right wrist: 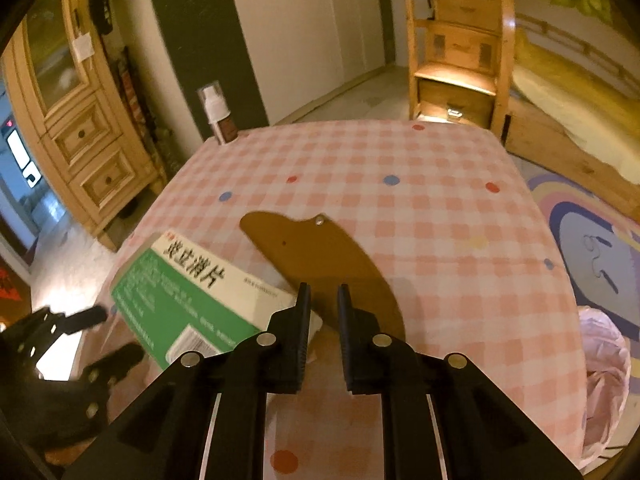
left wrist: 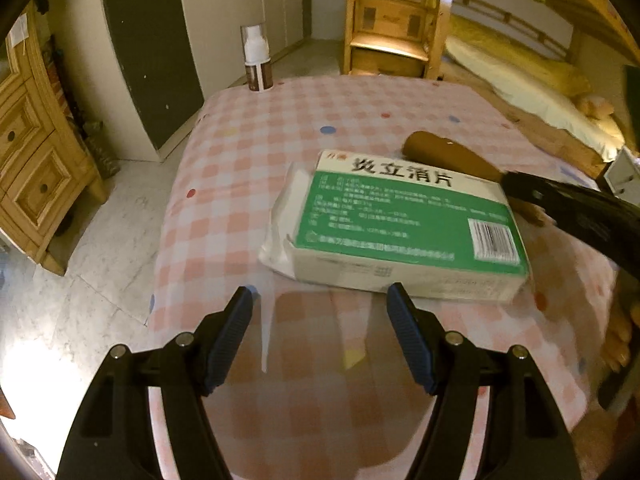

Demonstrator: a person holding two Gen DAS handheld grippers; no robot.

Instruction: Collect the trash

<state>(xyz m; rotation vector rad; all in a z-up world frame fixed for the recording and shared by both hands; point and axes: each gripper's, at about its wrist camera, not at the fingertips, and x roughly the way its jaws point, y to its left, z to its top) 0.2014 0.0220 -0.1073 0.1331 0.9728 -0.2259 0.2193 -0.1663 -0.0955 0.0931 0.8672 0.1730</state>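
Observation:
A green and white medicine box point(left wrist: 404, 212) point(right wrist: 188, 296) lies on the pink checked tablecloth point(left wrist: 304, 120), on top of a white flat packet point(left wrist: 280, 224). Behind it lies a thin brown sheet point(left wrist: 444, 156) point(right wrist: 316, 252). My right gripper point(right wrist: 323, 290) point(left wrist: 510, 184) is closed narrowly on the near end of this brown sheet, just right of the box. My left gripper point(left wrist: 319, 292) point(right wrist: 108, 334) is open with nothing between its fingers. It hovers over the cloth just short of the box's near edge.
A spray bottle point(left wrist: 258, 60) point(right wrist: 218, 114) stands at the table's far left corner. A crumpled pink bag point(right wrist: 604, 364) hangs beside the table's right edge. A wooden cabinet point(left wrist: 36, 160) stands to the left, and a wooden bunk bed with steps point(left wrist: 394, 20) lies beyond the table.

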